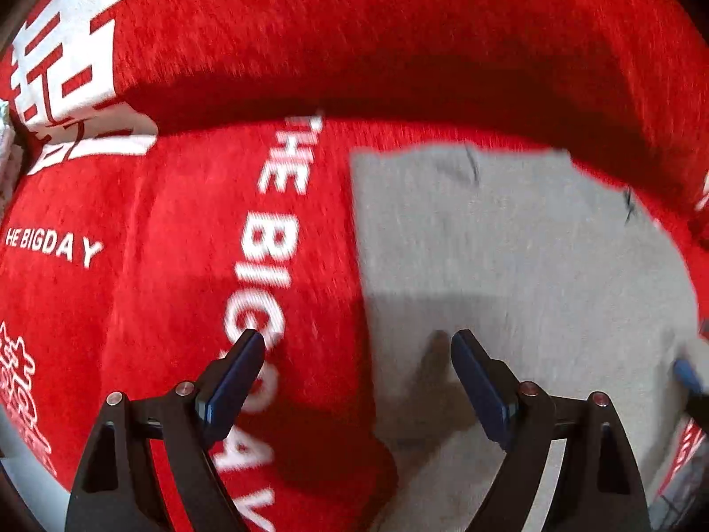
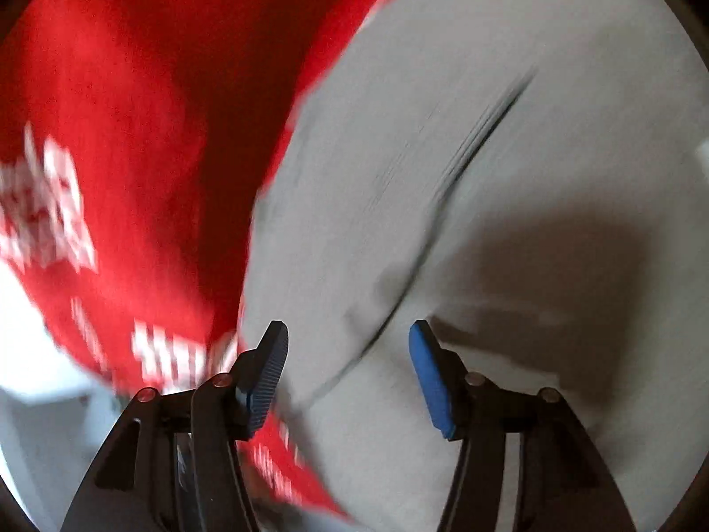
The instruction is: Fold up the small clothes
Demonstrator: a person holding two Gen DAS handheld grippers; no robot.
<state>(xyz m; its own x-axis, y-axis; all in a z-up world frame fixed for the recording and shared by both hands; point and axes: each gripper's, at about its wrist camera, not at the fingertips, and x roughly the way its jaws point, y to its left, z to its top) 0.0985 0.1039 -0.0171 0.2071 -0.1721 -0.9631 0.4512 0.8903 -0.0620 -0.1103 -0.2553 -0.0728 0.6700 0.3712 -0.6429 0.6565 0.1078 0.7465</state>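
A small grey garment [image 1: 509, 257] lies flat on a red blanket [image 1: 177, 221] with white lettering. My left gripper [image 1: 356, 341] is open and empty, held just above the garment's left edge, one finger over the blanket and one over the grey cloth. In the right wrist view the same grey garment [image 2: 509, 155] fills the right side, with a dark seam line across it. My right gripper [image 2: 348, 337] is open and empty, close above the grey cloth near its edge. The right wrist view is blurred. A blue fingertip of the right gripper [image 1: 689, 374] shows at the left wrist view's right edge.
The red blanket [image 2: 111, 111] rises into a thick fold [image 1: 399, 44] behind the garment. A pale surface [image 2: 40, 399] shows past the blanket's edge at the lower left of the right wrist view.
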